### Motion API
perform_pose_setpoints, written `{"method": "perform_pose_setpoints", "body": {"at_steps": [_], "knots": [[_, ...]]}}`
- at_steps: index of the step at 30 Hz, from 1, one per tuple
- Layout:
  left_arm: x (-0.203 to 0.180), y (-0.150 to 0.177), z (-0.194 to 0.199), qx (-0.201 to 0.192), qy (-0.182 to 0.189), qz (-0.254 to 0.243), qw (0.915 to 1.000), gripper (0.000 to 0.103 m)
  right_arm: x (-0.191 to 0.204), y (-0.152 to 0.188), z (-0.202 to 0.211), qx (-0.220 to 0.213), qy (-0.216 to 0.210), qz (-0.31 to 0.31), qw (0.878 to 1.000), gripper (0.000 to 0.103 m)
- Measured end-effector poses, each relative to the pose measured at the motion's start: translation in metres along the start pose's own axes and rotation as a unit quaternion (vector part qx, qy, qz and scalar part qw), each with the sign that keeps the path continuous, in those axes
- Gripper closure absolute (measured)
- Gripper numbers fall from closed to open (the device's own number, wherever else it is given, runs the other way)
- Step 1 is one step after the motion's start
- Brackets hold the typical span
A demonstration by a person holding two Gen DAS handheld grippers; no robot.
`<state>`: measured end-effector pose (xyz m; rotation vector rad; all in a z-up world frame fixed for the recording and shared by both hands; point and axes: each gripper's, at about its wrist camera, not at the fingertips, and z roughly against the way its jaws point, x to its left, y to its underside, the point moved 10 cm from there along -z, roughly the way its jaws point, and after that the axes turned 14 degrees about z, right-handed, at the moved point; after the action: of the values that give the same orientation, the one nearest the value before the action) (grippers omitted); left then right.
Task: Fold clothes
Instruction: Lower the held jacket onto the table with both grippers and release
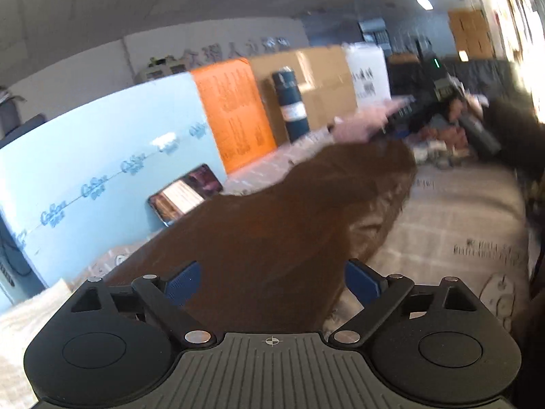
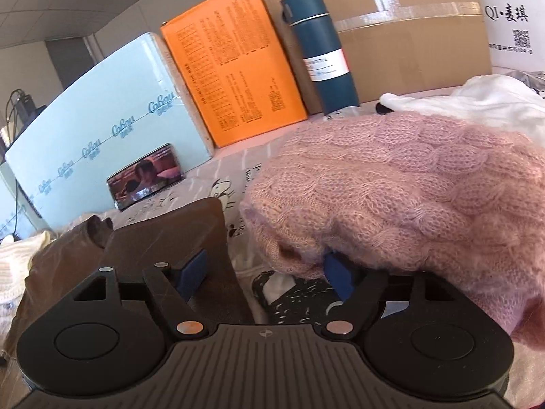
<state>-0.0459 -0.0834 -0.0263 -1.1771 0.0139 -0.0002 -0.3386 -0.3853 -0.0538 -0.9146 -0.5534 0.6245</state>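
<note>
A brown garment (image 1: 272, 225) lies bunched on the patterned bed sheet (image 1: 460, 225), right in front of my left gripper (image 1: 272, 281). The left jaws stand wide open with the brown cloth between and under the blue pads (image 1: 184, 281). In the right wrist view a pink cable-knit sweater (image 2: 408, 184) is heaped to the right, draped over the right blue pad (image 2: 337, 272). My right gripper (image 2: 265, 272) is open; a folded edge of the brown garment (image 2: 177, 235) lies by its left pad. The left view is blurred.
A light blue box (image 2: 102, 109), an orange box (image 2: 231, 68), a cardboard box (image 2: 408, 41) and a teal flask (image 2: 320, 47) line the far edge. A phone (image 2: 146, 175) leans on the blue box. White clothes (image 2: 477, 102) lie behind the sweater.
</note>
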Motion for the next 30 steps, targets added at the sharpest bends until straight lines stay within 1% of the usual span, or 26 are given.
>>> {"method": "perform_pose_setpoints", "body": {"at_steps": [1,2,3,4,5,6,8,10,12,13,15,16,18,19,20,22,23,24,25,26,27,28,29,30], "knots": [[0.014,-0.010,0.007,-0.021,0.002,0.040,0.9990,0.007,0.006,-0.002,0.000,-0.002,-0.006,0.010,1.000,0.030],[0.036,-0.015,0.005,-0.033,-0.004,0.101,0.9944,0.003,0.011,-0.004,0.001,-0.004,-0.011,0.020,1.000,0.029],[0.058,-0.019,0.002,-0.046,-0.010,0.161,0.9859,0.002,0.015,-0.008,0.003,-0.016,-0.013,0.029,0.999,0.028],[0.080,-0.024,-0.001,-0.057,-0.015,0.219,0.9739,0.002,0.019,-0.011,0.005,-0.026,-0.020,0.034,0.999,0.024],[0.100,-0.023,-0.007,-0.058,-0.015,0.269,0.9613,0.002,0.022,-0.014,0.007,-0.037,-0.030,0.038,0.998,0.022],[0.117,-0.020,-0.015,-0.057,-0.018,0.305,0.9505,0.002,0.026,-0.017,0.010,-0.047,-0.040,0.042,0.997,0.021],[0.146,-0.015,-0.034,-0.042,-0.036,0.357,0.9323,0.002,0.032,-0.021,0.013,-0.060,-0.053,0.055,0.995,0.018],[0.163,-0.010,-0.057,-0.023,-0.025,0.392,0.9192,0.002,0.038,-0.023,0.014,-0.063,-0.059,0.074,0.994,0.015],[0.170,-0.005,-0.072,-0.008,-0.006,0.413,0.9108,0.002,0.043,-0.025,0.009,-0.055,-0.074,0.082,0.992,0.015],[0.171,-0.002,-0.079,0.003,0.000,0.415,0.9100,0.002,0.049,-0.024,0.007,-0.051,-0.094,0.088,0.990,0.015],[0.174,0.006,-0.090,0.022,-0.003,0.413,0.9106,0.003,0.063,-0.026,0.003,-0.052,-0.138,0.095,0.984,0.013],[0.172,0.003,-0.092,0.015,0.013,0.412,0.9109,0.003,0.069,-0.028,0.000,-0.052,-0.153,0.096,0.982,0.010],[0.168,-0.003,-0.095,0.002,0.043,0.411,0.9105,0.003,0.080,-0.032,-0.006,-0.053,-0.182,0.096,0.977,0.008],[0.166,-0.006,-0.097,-0.005,0.058,0.410,0.9100,0.003,0.085,-0.034,-0.010,-0.051,-0.187,0.100,0.976,0.008],[0.164,-0.009,-0.098,-0.012,0.073,0.409,0.9093,0.002,0.088,-0.036,-0.016,-0.051,-0.182,0.105,0.976,0.008],[0.160,-0.019,-0.103,-0.020,0.096,0.404,0.9093,0.002,0.084,-0.041,-0.028,-0.049,-0.164,0.099,0.980,0.008],[0.159,-0.020,-0.108,-0.016,0.098,0.401,0.9105,0.002,0.082,-0.043,-0.035,-0.048,-0.155,0.096,0.982,0.008],[0.160,-0.019,-0.116,-0.006,0.091,0.401,0.9114,0.003,0.080,-0.045,-0.041,-0.046,-0.145,0.094,0.984,0.008],[0.161,-0.018,-0.124,0.002,0.082,0.403,0.9117,0.003,0.076,-0.045,-0.048,-0.038,-0.147,0.079,0.985,0.008],[0.161,-0.017,-0.129,0.003,0.073,0.402,0.9129,0.004,0.070,-0.044,-0.053,-0.030,-0.144,0.069,0.987,0.008],[0.162,-0.016,-0.134,0.004,0.064,0.400,0.9144,0.013,0.065,-0.042,-0.058,-0.023,-0.141,0.059,0.988,0.008],[0.161,-0.015,-0.137,0.004,0.048,0.389,0.9199,0.019,0.057,-0.042,-0.060,-0.021,-0.123,0.057,0.990,0.008],[0.161,-0.014,-0.139,0.004,0.033,0.376,0.9259,0.038,0.049,-0.042,-0.060,-0.021,-0.103,0.057,0.993,0.009],[0.160,-0.014,-0.138,0.005,0.018,0.361,0.9322,0.068,0.041,-0.046,-0.058,-0.027,-0.089,0.049,0.994,0.010]]}}
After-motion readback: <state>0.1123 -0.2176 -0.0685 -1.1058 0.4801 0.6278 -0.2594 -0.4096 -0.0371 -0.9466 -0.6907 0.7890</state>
